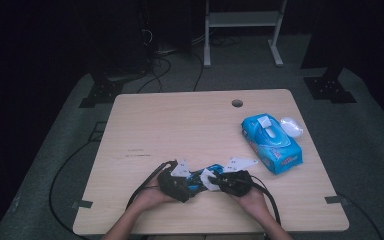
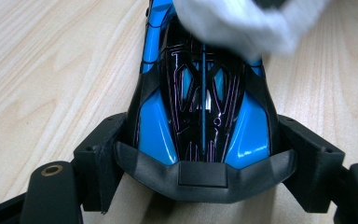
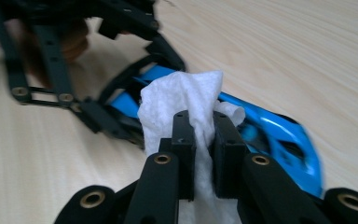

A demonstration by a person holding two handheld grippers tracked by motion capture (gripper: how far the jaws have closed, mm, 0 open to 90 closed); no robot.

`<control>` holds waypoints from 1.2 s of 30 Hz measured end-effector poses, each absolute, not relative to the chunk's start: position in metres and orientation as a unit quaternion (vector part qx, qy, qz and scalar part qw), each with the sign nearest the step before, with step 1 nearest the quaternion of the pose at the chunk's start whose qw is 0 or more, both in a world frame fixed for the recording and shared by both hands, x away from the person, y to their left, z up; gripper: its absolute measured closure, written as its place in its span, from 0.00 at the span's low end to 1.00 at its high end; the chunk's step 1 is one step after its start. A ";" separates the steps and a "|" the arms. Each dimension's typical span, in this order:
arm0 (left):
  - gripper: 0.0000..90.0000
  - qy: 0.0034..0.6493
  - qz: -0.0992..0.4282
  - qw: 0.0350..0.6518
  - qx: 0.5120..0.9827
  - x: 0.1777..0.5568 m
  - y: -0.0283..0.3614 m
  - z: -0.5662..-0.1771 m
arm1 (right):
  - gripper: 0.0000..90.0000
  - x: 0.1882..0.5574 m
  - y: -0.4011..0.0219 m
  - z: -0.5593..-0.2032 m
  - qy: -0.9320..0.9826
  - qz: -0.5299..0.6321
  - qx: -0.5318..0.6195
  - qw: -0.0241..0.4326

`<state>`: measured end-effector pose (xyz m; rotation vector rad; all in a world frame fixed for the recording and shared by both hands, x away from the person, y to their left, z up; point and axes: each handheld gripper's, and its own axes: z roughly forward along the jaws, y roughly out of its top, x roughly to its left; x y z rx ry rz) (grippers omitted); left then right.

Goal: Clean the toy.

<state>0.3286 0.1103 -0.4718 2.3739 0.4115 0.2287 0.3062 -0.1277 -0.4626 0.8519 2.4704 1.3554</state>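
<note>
A blue and black toy car point(image 2: 200, 116) lies near the table's front edge, its rear end between the pads of my left gripper point(image 2: 204, 158), which is shut on its sides. In the high view the car point(image 1: 200, 180) sits between both hands. My right gripper point(image 3: 204, 135) is shut on a crumpled white wipe point(image 3: 177, 100). The wipe point(image 2: 242, 23) rests on the car's front part and hides the nose. In the right gripper view, the car point(image 3: 279, 135) shows behind the wipe, with the left gripper point(image 3: 130, 86) around its far end.
A blue pack of wet wipes point(image 1: 271, 142) lies at the right of the wooden table point(image 1: 180, 125), beside a white oval object point(image 1: 291, 126). A round cable hole point(image 1: 237, 103) sits near the far edge. Cables trail from both grippers over the front edge.
</note>
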 end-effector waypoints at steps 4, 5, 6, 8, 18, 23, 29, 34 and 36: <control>0.27 0.158 0.089 0.353 0.918 0.328 0.111 -0.472 | 0.89 0.302 -0.120 -0.462 0.844 0.451 0.269 0.108; 0.27 0.155 0.092 0.353 0.918 0.328 0.111 -0.472 | 0.89 0.302 -0.121 -0.462 0.846 0.448 0.268 0.110; 0.27 0.155 0.093 0.353 0.918 0.327 0.111 -0.472 | 0.89 0.304 -0.123 -0.462 0.846 0.444 0.271 0.113; 0.27 0.154 0.094 0.352 0.918 0.327 0.111 -0.472 | 0.88 0.307 -0.129 -0.462 0.846 0.439 0.277 0.120; 0.26 0.156 0.095 0.354 0.917 0.325 0.111 -0.473 | 0.90 0.301 -0.115 -0.463 0.845 0.457 0.255 0.112; 0.26 0.153 0.096 0.352 0.919 0.325 0.111 -0.472 | 0.90 0.301 -0.114 -0.462 0.854 0.449 0.241 0.108; 0.26 0.150 0.097 0.352 0.919 0.325 0.110 -0.472 | 0.90 0.312 -0.142 -0.462 0.844 0.434 0.288 0.127; 0.26 0.150 0.095 0.352 0.919 0.325 0.111 -0.472 | 0.90 0.310 -0.138 -0.463 0.840 0.446 0.288 0.111; 0.27 0.149 0.095 0.351 0.920 0.326 0.111 -0.472 | 0.90 0.307 -0.133 -0.462 0.845 0.445 0.276 0.112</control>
